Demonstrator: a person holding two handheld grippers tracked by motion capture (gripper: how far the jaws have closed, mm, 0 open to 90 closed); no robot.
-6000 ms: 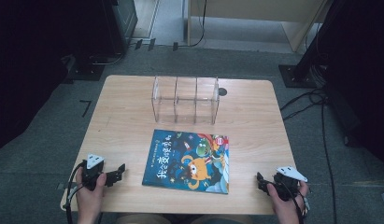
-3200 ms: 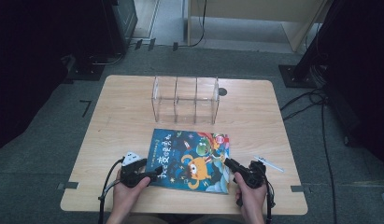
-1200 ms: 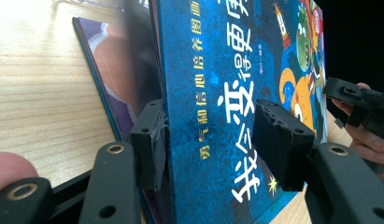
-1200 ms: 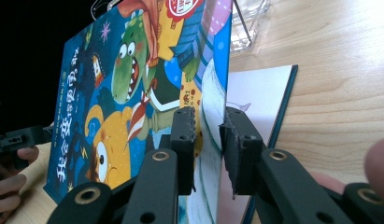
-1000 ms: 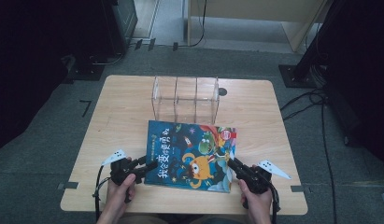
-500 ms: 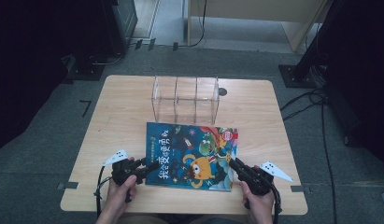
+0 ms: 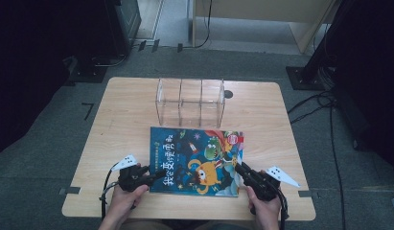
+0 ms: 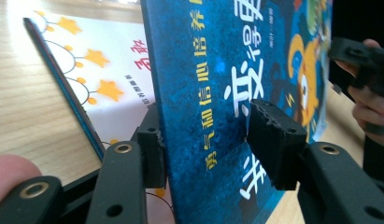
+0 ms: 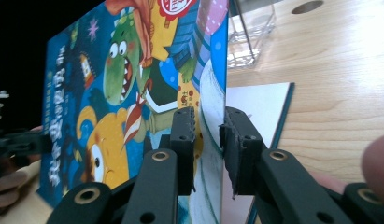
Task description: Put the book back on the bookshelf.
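Picture book [image 7: 197, 160] lies on the near half of the wooden table [image 7: 118, 120], just in front of the clear acrylic rack [image 7: 190, 101] with its three compartments, its blue cartoon cover facing up in the high view. The left gripper [image 7: 156, 175] meets the book at its near left corner, and the right gripper [image 7: 238, 168] meets it at the near right corner, so the book sits between the two, each held by a hand [image 7: 123, 201] coming in from the table's near edge.

In the left gripper view the book's front cover [image 8: 236, 93] stands lifted off the pages below (a white page with yellow stars shows beneath it). The left gripper [image 8: 203, 140] has one jaw under the cover and one over it; the under jaw touches, while the upper one seems to sit a little off the surface, so whether it truly pinches the cover is hard to tell.

In the right gripper view the right gripper [image 9: 207, 135] has its jaws narrowly parted with the cover's edge [image 9: 213, 93] rising between them, close to both pads; a white page lies flat on the table beyond.
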